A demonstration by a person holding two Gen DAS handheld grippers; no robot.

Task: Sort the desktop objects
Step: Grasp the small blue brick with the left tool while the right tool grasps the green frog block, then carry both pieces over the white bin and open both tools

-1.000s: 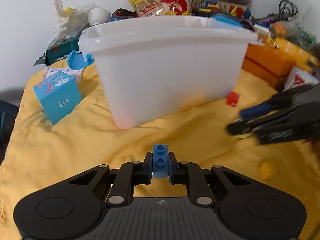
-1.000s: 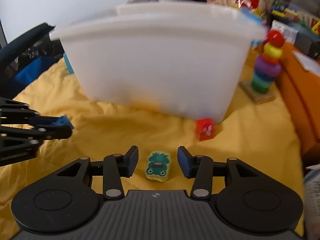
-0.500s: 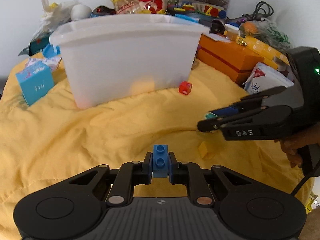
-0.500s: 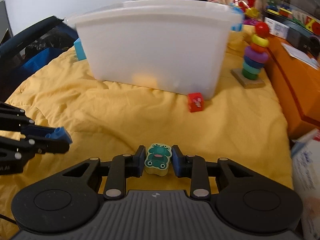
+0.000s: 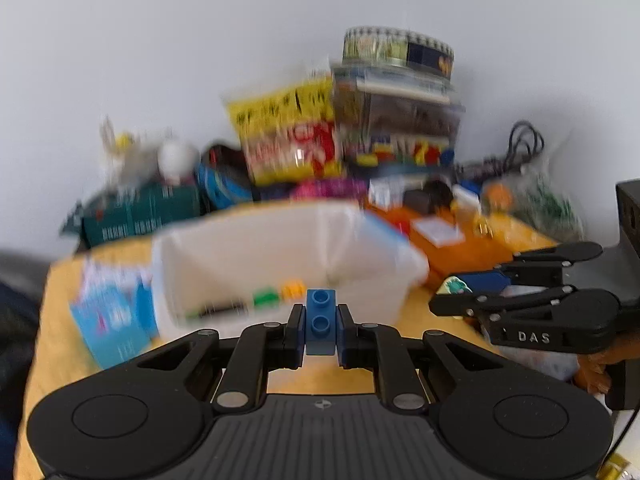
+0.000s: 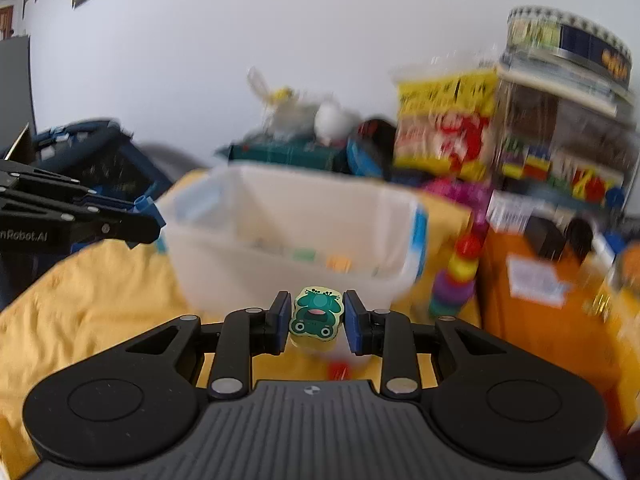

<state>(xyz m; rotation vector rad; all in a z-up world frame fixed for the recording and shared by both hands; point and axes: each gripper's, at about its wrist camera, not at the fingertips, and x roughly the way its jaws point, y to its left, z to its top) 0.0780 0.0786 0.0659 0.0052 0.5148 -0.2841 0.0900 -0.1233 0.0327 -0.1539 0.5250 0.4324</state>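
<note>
Left gripper [image 5: 320, 322]: clamped narrow on a blue brick [image 5: 320, 320], pads pressed to its two flanks.
Blue brick: two studs facing up, long axis running straight ahead along the fingers, far end poking past the tips, held clear of the cloth.
Right gripper [image 6: 316, 320]: closed on a frog eraser [image 6: 316, 315], blue pads against its left and right edges.
Frog eraser: printed green face turned up toward the camera, frog's head toward the far end; long axis lying roughly fore and aft, raised above the cloth.
Yellow cloth [image 6: 100, 304]: rumpled, spread under everything; small red piece [image 6: 340, 370] lying on it below the right fingers.
White bin [image 5: 280, 256]: open-topped, just beyond both sets of fingertips; small green and orange pieces inside, blurred, probably toy blocks.
Ring stacker [image 6: 460, 276]: upright, just right of the bin, red ball on top.
Orange box [image 6: 540, 300]: right of the stacker.
Back clutter: yellow snack bag [image 5: 292, 136] and stacked boxes against the white wall, all smeared by motion.
</note>
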